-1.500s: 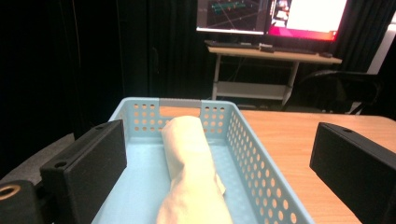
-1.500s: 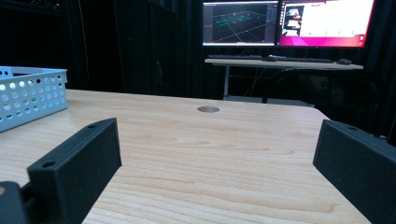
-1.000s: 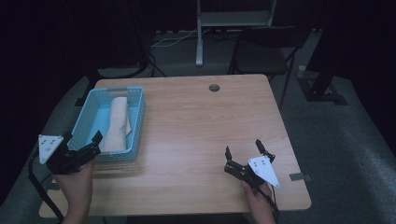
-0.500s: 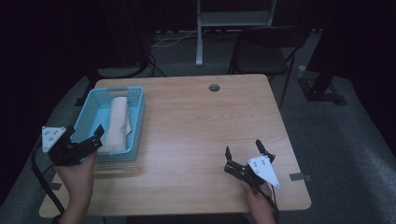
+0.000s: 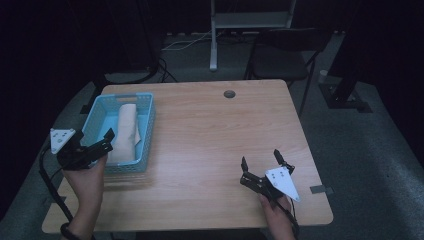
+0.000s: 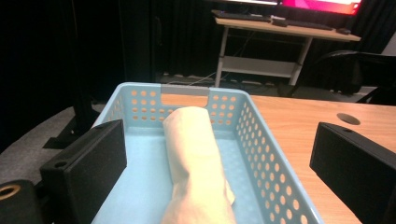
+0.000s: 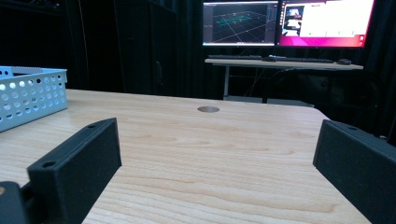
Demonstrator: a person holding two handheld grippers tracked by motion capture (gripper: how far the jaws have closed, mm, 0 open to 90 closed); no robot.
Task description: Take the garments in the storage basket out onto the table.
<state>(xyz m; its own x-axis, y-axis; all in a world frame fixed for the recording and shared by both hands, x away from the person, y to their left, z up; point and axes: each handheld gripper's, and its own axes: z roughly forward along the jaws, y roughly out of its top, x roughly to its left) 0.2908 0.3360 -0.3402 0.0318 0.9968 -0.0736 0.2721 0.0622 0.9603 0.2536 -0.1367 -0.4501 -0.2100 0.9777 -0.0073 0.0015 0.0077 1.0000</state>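
1. High view. I read a wooden table [image 5: 210, 150] with a light blue perforated basket [image 5: 146, 135] at its left side, near the left edge. A rolled cream cloth [image 5: 125, 131] lies lengthwise inside the basket. The left gripper [image 5: 100, 148] sits at the near end of the basket, jaws spread apart and pointed at the cloth, gripping nothing. The right gripper [image 5: 260, 167] hovers over the near right part of the table, well apart from the basket, jaws spread and empty. A round cable hole [image 5: 229, 93] marks the far middle of the table.

2. Left gripper view. I see both jaws set wide, one over the basket interior and one outside its right wall. The cloth runs from the far wall toward the camera, centred between the jaws. The basket's far wall carries a handle slot [image 6: 184, 99].

3. Right gripper view. I see both jaws wide apart above bare tabletop, with the basket at far left and monitors [image 7: 285, 22] beyond the table.

4. Handling judgement. The cloth appears soft, light and not fragile; it will likely sag and may unroll. I would pinch across the roll at mid-length, compressing all layers.
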